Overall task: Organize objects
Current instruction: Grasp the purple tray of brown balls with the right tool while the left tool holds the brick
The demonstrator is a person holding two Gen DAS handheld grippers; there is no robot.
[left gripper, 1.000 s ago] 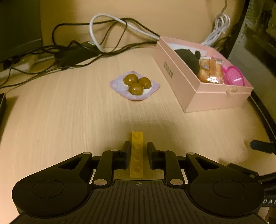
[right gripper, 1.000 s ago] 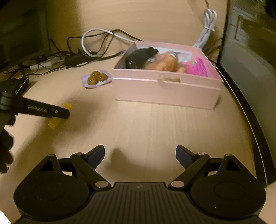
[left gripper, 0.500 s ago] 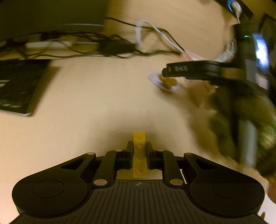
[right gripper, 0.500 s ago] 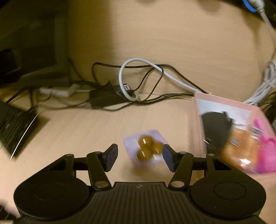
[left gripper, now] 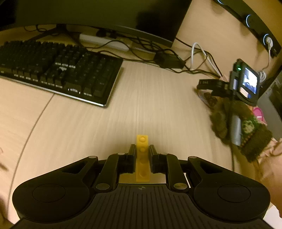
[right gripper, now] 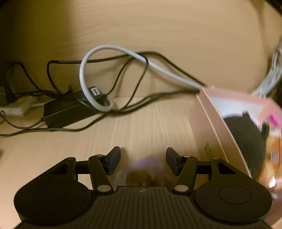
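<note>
My left gripper is shut on a yellow studded brick, which sticks out past the pads above the wooden desk. In the right wrist view my right gripper has its jaws partly apart. A blurred purple packet of brown sweets lies between them, close to the gripper's body, and the pads do not visibly press it. The pink box stands just to the right, with a black object inside. The left wrist view shows a gloved hand holding the right gripper at far right.
A black keyboard lies at the left back, with a monitor behind it. Tangled cables, a black power adapter and a white power strip run along the back wall.
The left gripper swung left with the brick, bringing the keyboard into view. The right gripper narrowed its jaws and moved left from in front of the box onto the sweets packet.
</note>
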